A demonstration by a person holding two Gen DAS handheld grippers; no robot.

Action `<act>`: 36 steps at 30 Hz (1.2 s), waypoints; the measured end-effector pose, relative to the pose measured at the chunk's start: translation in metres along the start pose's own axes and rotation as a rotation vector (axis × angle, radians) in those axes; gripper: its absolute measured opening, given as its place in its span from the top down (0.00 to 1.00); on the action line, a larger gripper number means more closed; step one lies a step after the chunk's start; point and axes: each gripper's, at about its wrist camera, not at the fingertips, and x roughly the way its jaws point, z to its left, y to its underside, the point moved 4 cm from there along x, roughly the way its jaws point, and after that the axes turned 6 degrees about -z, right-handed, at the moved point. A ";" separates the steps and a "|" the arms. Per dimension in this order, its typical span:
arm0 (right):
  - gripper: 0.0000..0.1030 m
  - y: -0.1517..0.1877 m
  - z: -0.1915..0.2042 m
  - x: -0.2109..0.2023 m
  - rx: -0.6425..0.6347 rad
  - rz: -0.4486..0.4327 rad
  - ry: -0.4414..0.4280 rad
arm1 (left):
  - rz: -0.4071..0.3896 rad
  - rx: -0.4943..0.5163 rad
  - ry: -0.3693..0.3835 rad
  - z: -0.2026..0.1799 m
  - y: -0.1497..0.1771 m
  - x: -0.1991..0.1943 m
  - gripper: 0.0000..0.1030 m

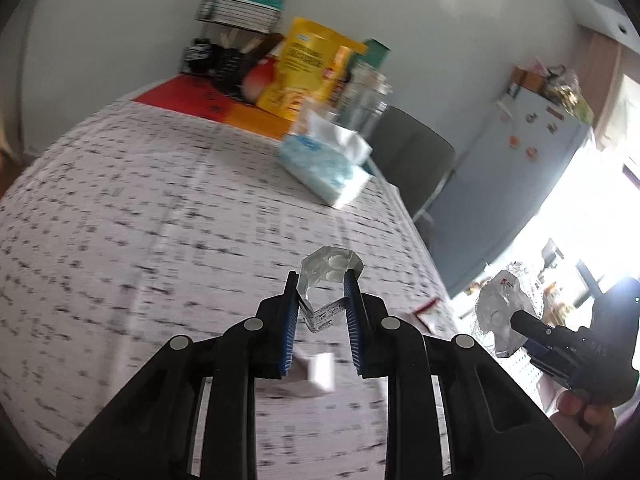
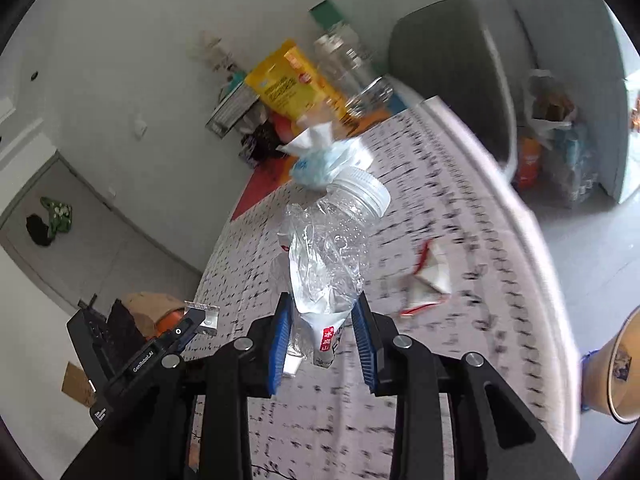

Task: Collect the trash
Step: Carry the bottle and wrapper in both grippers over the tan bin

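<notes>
My left gripper is shut on an empty silver pill blister pack, bent between the blue pads, held above the patterned tablecloth. My right gripper is shut on a crushed clear plastic bottle with a white cap, above the same cloth. The bottle also shows in the left wrist view at the right, beyond the table edge. A small white and red wrapper lies on the cloth right of the bottle; it also shows in the left wrist view. A white scrap lies under my left gripper.
A tissue pack lies on the far part of the table. A yellow bag, jars and a wire rack stand at the far end. A grey chair and a fridge are beyond the right edge. A tan bin stands lower right.
</notes>
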 end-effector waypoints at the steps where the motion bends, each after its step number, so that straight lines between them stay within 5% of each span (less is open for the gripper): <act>1: 0.71 -0.002 -0.007 -0.007 0.006 -0.011 0.008 | 0.009 0.010 0.015 -0.012 0.003 0.005 0.78; 17: 0.70 -0.018 -0.151 -0.123 0.192 -0.197 0.141 | 0.183 0.216 0.198 -0.189 0.071 0.077 0.78; 36: 0.68 0.029 -0.371 -0.215 0.507 -0.307 0.348 | 0.401 0.430 0.370 -0.366 0.188 0.162 0.78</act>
